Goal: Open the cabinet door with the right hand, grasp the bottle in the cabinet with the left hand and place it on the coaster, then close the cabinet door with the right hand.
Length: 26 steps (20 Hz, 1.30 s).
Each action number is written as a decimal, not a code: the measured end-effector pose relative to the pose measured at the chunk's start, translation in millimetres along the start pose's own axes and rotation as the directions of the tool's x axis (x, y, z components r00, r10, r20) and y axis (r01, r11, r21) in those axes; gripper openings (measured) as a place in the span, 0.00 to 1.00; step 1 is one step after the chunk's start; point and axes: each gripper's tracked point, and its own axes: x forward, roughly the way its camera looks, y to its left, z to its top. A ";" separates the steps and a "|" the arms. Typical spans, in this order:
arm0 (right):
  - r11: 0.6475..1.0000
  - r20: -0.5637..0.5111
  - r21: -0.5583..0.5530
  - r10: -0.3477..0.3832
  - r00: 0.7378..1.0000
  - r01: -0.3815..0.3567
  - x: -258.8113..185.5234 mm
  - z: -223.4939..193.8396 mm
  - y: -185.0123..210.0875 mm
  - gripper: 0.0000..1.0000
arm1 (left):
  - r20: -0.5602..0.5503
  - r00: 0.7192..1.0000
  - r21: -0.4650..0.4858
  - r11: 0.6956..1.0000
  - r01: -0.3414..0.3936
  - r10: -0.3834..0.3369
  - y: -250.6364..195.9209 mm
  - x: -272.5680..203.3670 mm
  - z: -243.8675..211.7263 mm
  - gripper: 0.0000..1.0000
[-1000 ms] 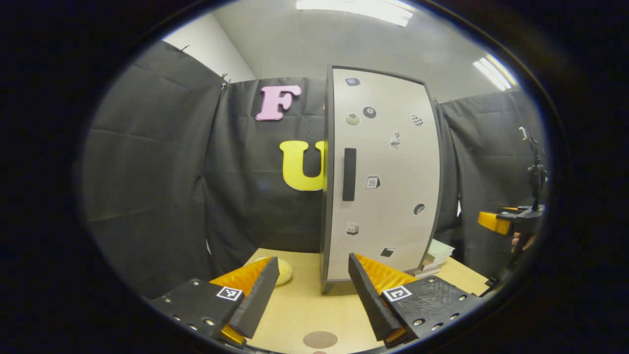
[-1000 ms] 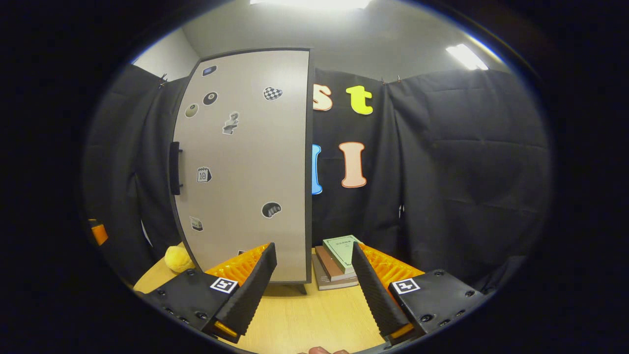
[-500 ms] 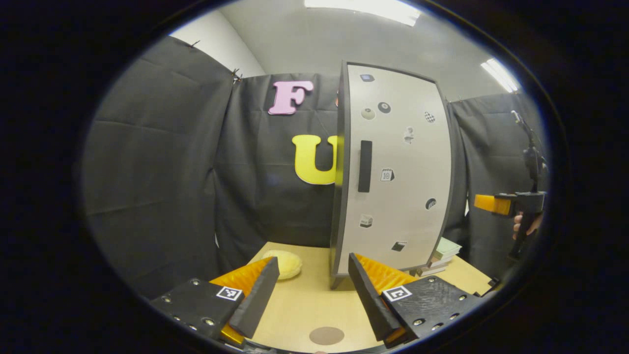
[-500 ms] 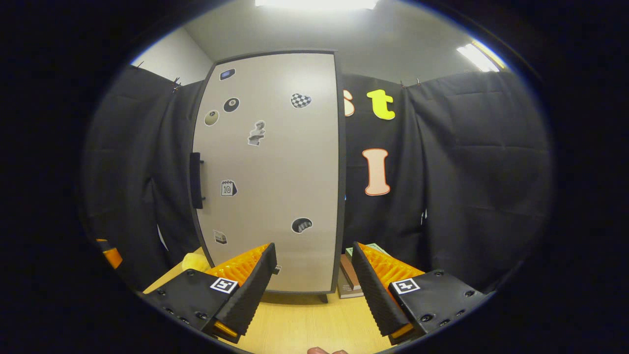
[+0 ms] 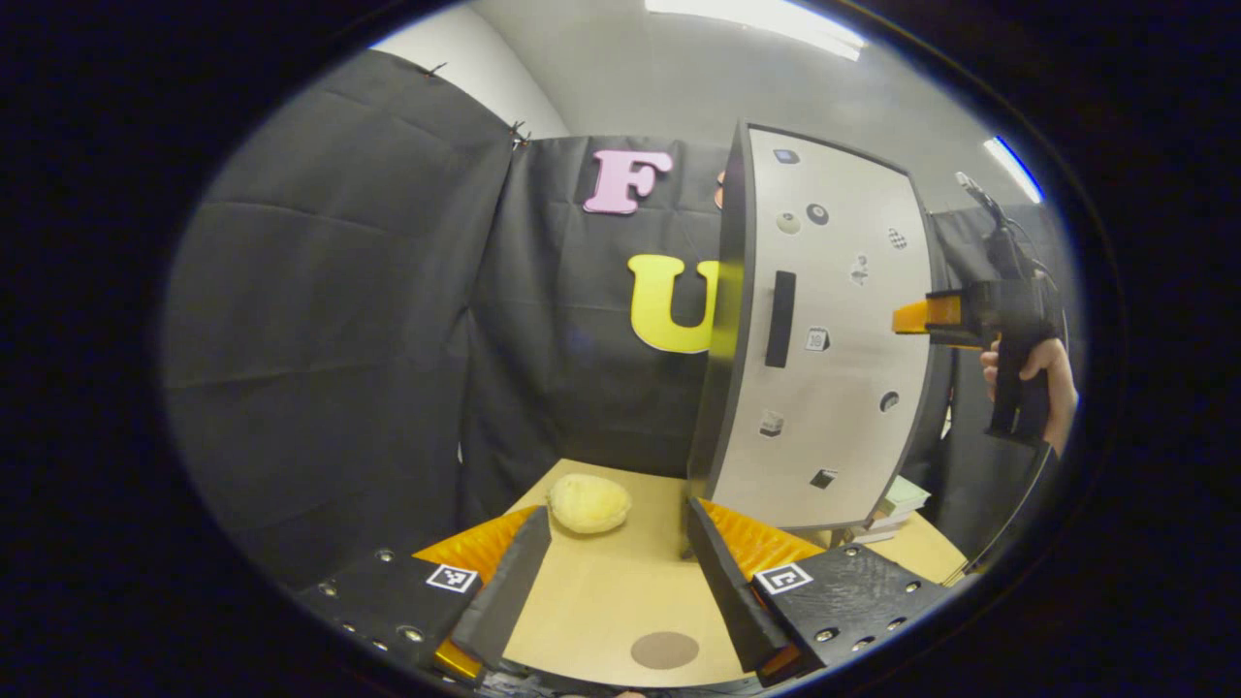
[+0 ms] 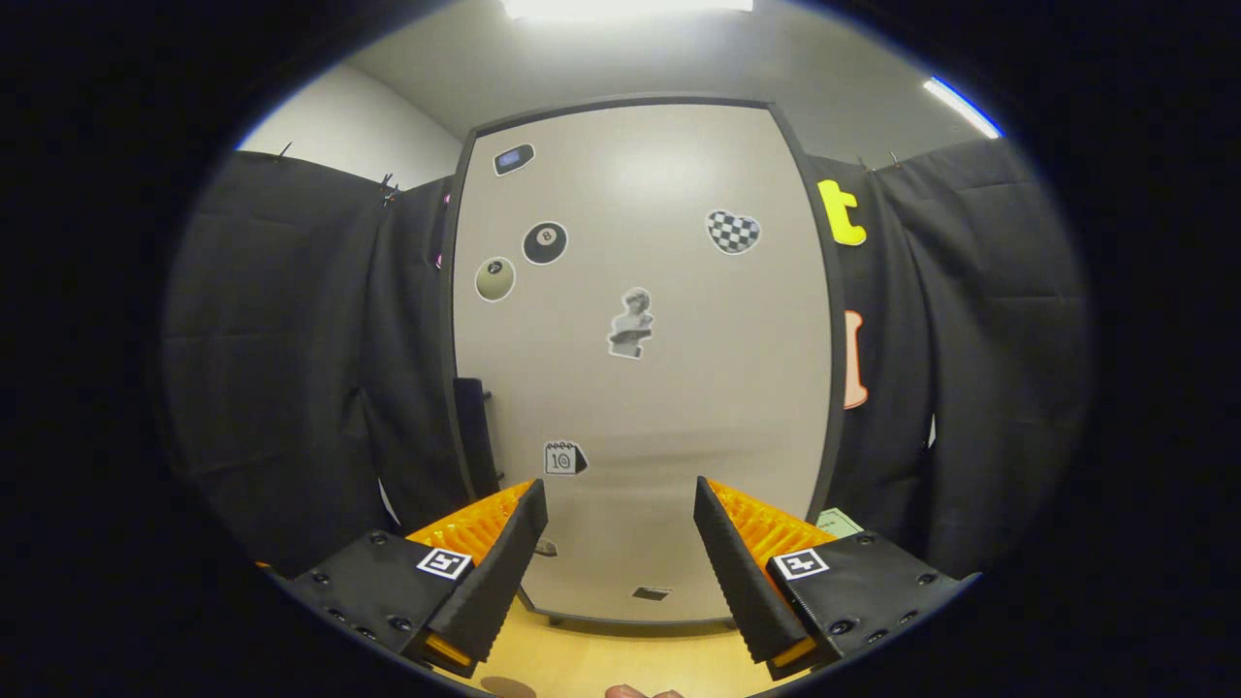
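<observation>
Nothing of the task appears done yet: the cabinet door [image 6: 640, 359] is closed, so the bottle, judged to be inside, is hidden. In the left gripper view, from left to right: a yellow plush lump [image 5: 588, 503] on the wooden table [image 5: 601, 591], the left gripper [image 5: 613, 577] with jaws apart and empty above the round brown coaster [image 5: 664, 650], the door's dark handle [image 5: 779, 318], then the right gripper [image 5: 921, 317], held in a hand [image 5: 1042, 373] level with that handle. The right gripper view adds the door face-on with its stickers, and its own jaws spread wide, holding nothing.
</observation>
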 end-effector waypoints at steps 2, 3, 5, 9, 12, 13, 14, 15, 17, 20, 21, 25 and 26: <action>1.000 0.014 -0.008 0.013 1.000 -0.013 18.0 10.1 19.9 0.96 | -0.006 1.000 -0.006 1.000 -0.026 0.026 16.6 -5.1 -2.8 0.85; 1.000 0.014 -0.010 0.023 1.000 -0.023 25.7 12.3 30.8 0.96 | -0.008 0.999 -0.014 0.999 -0.044 0.044 27.0 -8.1 -5.1 0.85; 0.999 0.010 -0.002 0.048 0.999 -0.048 40.9 14.4 53.8 0.96 | -0.019 0.997 -0.030 0.997 -0.076 0.075 44.2 -13.3 -10.0 0.85; 0.998 -0.019 0.008 0.062 0.998 -0.062 69.1 8.7 87.4 0.96 | -0.038 0.990 -0.042 0.989 -0.140 0.138 77.7 -20.6 -17.8 0.85; 0.999 -0.047 -0.016 0.032 0.998 -0.033 89.0 -2.5 99.7 0.97 | -0.051 0.984 -0.048 0.984 -0.172 0.170 96.2 -22.7 -19.2 0.87; 0.999 -0.059 -0.021 0.026 0.998 -0.028 94.4 -7.2 102.2 0.97 | -0.052 0.982 -0.049 0.982 -0.183 0.180 101.1 -24.3 -20.3 0.88; 1.000 -0.070 -0.021 0.020 0.997 -0.022 99.4 -10.3 105.2 0.96 | -0.053 0.981 -0.050 0.980 -0.191 0.188 106.0 -24.3 -20.8 0.88; 1.000 -0.073 -0.018 0.016 0.997 -0.017 104.2 -12.4 107.6 0.97 | -0.055 0.980 -0.051 0.980 -0.194 0.192 108.9 -25.1 -22.2 0.88; 1.000 -0.085 -0.015 0.017 0.996 -0.019 109.7 -16.5 114.1 0.97 | -0.059 0.978 -0.050 0.978 -0.204 0.201 114.1 -26.6 -22.5 0.88; 0.999 -0.103 -0.032 -0.004 0.995 0.000 116.6 -23.2 118.0 0.81 | -0.062 0.976 -0.056 0.976 -0.212 0.208 120.0 -28.0 -24.0 0.88; 0.999 -0.107 -0.037 -0.009 0.994 0.005 120.2 -24.9 118.2 0.72 | -0.063 0.976 -0.055 0.975 -0.214 0.210 119.6 -28.0 -25.4 0.85; 1.000 -0.127 -0.028 -0.017 0.992 0.014 128.1 -30.5 120.8 0.41 | -0.068 0.973 -0.062 0.973 -0.224 0.220 121.7 -30.9 -27.1 0.88; 0.999 -0.126 -0.030 -0.015 0.992 0.011 126.9 -29.8 120.4 0.40 | -0.068 0.972 -0.063 0.972 -0.228 0.224 122.2 -31.5 -27.3 0.88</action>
